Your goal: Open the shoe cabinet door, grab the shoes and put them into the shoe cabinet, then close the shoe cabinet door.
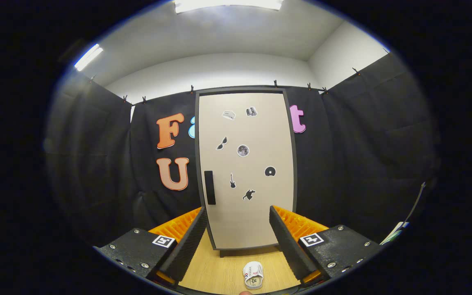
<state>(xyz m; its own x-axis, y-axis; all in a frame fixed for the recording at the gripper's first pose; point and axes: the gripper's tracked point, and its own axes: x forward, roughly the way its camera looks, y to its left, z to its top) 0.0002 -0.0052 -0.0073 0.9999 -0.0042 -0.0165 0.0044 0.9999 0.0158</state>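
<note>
A tall shoe cabinet (246, 168) with a beige door in a dark frame stands upright straight ahead, beyond my fingers. Its door is shut, several small stickers are on it, and a dark vertical handle (209, 187) sits at the door's left edge. A small white shoe (253, 275) with dark stripes lies on the wooden table (211, 270) between my fingers, close to me and in front of the cabinet. My gripper (238, 213) is open, its fingers spread wide with nothing between them, held back from the cabinet door.
Black cloth walls close in the booth on the left, right and behind the cabinet. A thin cable and a pale object (395, 231) hang at the right side. Ceiling lights glow above.
</note>
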